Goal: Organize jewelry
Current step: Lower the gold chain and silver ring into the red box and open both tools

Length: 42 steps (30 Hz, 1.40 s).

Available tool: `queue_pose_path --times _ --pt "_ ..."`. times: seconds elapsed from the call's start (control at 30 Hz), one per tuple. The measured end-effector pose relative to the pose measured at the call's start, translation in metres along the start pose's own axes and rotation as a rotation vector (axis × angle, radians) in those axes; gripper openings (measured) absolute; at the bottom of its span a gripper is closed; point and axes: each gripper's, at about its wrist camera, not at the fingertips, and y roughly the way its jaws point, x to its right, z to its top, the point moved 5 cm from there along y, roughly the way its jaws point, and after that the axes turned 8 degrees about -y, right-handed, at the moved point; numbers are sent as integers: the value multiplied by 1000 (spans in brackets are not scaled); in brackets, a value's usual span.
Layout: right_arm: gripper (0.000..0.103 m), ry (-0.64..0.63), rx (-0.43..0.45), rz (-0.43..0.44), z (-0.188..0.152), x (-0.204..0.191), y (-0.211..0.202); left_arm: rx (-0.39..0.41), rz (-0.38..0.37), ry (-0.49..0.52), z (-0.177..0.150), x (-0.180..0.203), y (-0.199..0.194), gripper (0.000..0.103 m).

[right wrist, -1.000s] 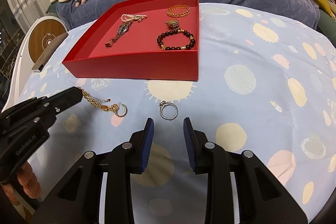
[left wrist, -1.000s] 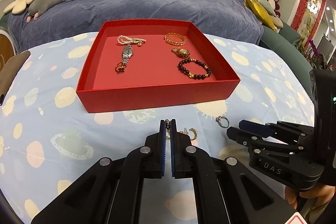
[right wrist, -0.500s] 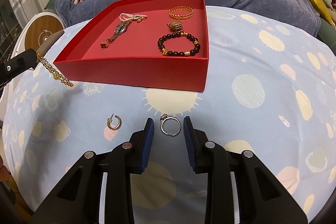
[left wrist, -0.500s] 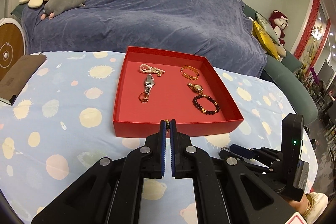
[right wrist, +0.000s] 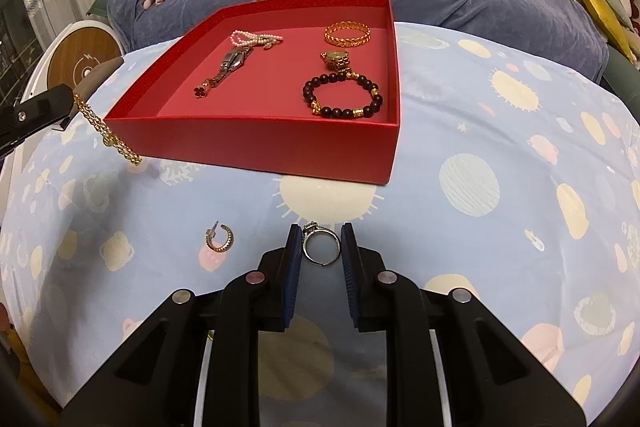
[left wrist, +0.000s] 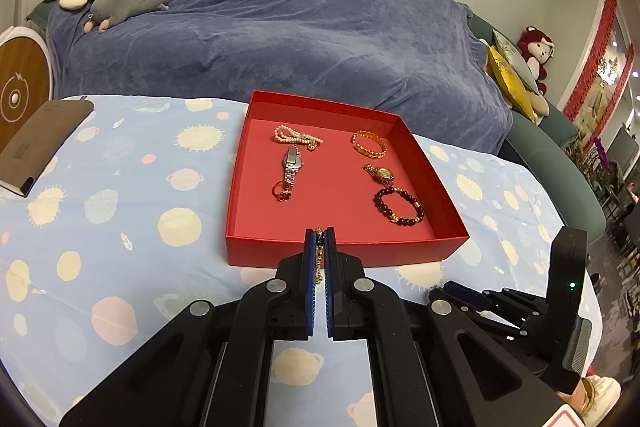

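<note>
Silver ring with a small stone lies flat on the planet-print tablecloth, sitting between the pads of the right gripper. Jaws are closing on it; the left pad looks about at the band, a sliver of gap shows on the right, so no firm grip visible.

Gold hoop earring lies on the cloth just left of the right gripper, apart from it.

Left gripper has its jaws clamped together on a gold chain bracelet. In the right wrist view the chain hangs off the fingertips, clear of the cloth, just beside the near-left corner of the red tray. In the left wrist view only a short length of chain shows between the blue pads.

Tray sits on the cloth past both grippers. Inside, left column: silver watch with a red clover charm at its near end, pink pearl bracelet behind it. Right column: dark bead bracelet nearest, gold watch in the middle, gold chain-link bangle farthest.

Behind the table, a sofa under a blue blanket.
</note>
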Motion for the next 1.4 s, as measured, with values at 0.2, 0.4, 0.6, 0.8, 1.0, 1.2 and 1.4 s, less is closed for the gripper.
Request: queue_pose_path --times 0.2,0.4,0.6,0.8,1.0,1.2,1.4 --pt "19 -19 96 54 33 -7 -34 42 -9 1 25 9 0 2" --pt "19 -22 142 73 82 -3 -30 66 -33 9 60 27 14 2" --pt "19 -21 104 84 105 -8 13 19 -29 32 78 39 60 2" --pt "19 2 56 98 104 -5 55 -52 43 40 68 24 107 3" --pt "21 16 52 107 104 -4 66 -89 71 -11 64 -2 121 28" --pt "29 28 94 93 102 7 30 -18 115 -34 71 -11 99 54" --pt "34 36 119 77 72 20 -25 17 164 -47 59 -15 67 56"
